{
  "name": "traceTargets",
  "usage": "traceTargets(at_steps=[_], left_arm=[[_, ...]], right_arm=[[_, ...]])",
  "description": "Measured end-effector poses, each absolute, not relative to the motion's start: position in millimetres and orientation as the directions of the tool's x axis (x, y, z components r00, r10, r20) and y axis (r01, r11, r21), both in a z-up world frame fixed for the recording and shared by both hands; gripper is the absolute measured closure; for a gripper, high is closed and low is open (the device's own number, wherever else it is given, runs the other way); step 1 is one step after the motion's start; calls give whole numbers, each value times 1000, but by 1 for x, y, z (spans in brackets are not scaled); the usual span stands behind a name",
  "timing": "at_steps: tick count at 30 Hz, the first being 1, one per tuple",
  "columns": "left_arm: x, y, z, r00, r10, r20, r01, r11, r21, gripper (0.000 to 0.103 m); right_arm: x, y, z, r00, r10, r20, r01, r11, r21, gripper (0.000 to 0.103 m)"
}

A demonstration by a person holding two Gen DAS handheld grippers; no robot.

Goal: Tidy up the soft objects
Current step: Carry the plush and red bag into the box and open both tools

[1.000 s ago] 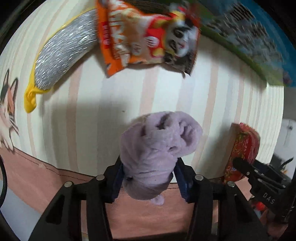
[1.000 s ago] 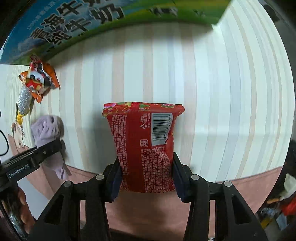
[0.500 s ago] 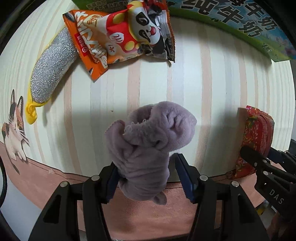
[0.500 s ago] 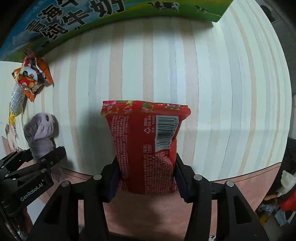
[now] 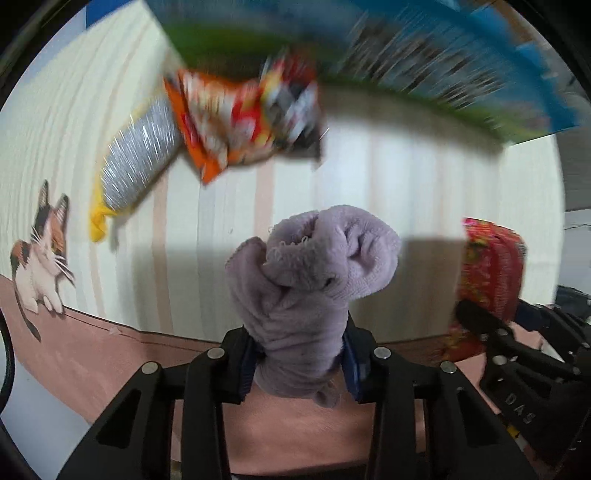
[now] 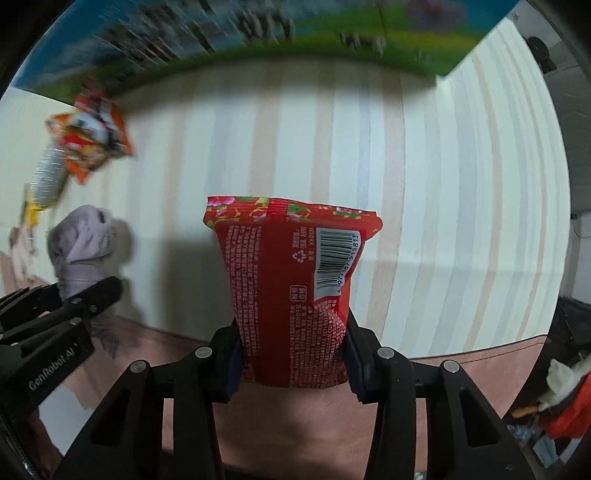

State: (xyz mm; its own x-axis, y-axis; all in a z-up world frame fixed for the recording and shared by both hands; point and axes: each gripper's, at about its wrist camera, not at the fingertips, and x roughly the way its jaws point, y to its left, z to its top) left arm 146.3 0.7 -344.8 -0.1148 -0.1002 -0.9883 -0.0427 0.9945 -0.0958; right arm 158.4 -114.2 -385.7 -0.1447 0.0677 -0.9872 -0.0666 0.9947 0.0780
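My left gripper is shut on a crumpled lilac cloth and holds it above the striped tablecloth. My right gripper is shut on a red snack packet with a barcode, held upright above the cloth. The lilac cloth also shows at the left of the right wrist view. The red packet also shows at the right of the left wrist view. An orange snack bag and a silver and yellow pouch lie at the back left.
A large blue and green carton lies along the far side, also in the right wrist view. A cat picture is printed on the tablecloth's left edge. Clutter lies off the table at the lower right.
Both views are now blurred from motion. The carton and orange bag have shifted down and nearer in both views. Both grippers keep hold of their objects.
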Motion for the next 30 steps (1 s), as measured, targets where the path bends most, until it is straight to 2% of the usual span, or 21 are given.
traceTargets(at_steps=[8, 11, 15, 18, 24, 30], left_arm=[[195, -1, -208, 100, -285, -953, -38, 956, -290, 68], [234, 1, -185, 143, -298, -944, -25, 952, -304, 68], [290, 19, -190, 140, -286, -948, -40, 955, -294, 68], [327, 25, -214, 81, -294, -952, -77, 951, -300, 68], [372, 26, -280, -77, -350, -933, -165, 928, -335, 68], [383, 18, -324, -173, -361, -916, -197, 924, -327, 68]], right_arm=[[177, -99, -249, 52, 240, -969, -103, 967, 234, 56], [198, -98, -210, 109, 279, -954, -121, 956, 266, 56], [244, -92, -185, 160, 277, -948, -136, 957, 257, 56], [278, -106, -187, 150, 269, -951, -131, 959, 251, 56], [332, -107, -259, 55, 245, -968, -78, 968, 240, 56], [361, -106, -318, -46, 216, -975, -49, 975, 218, 56]])
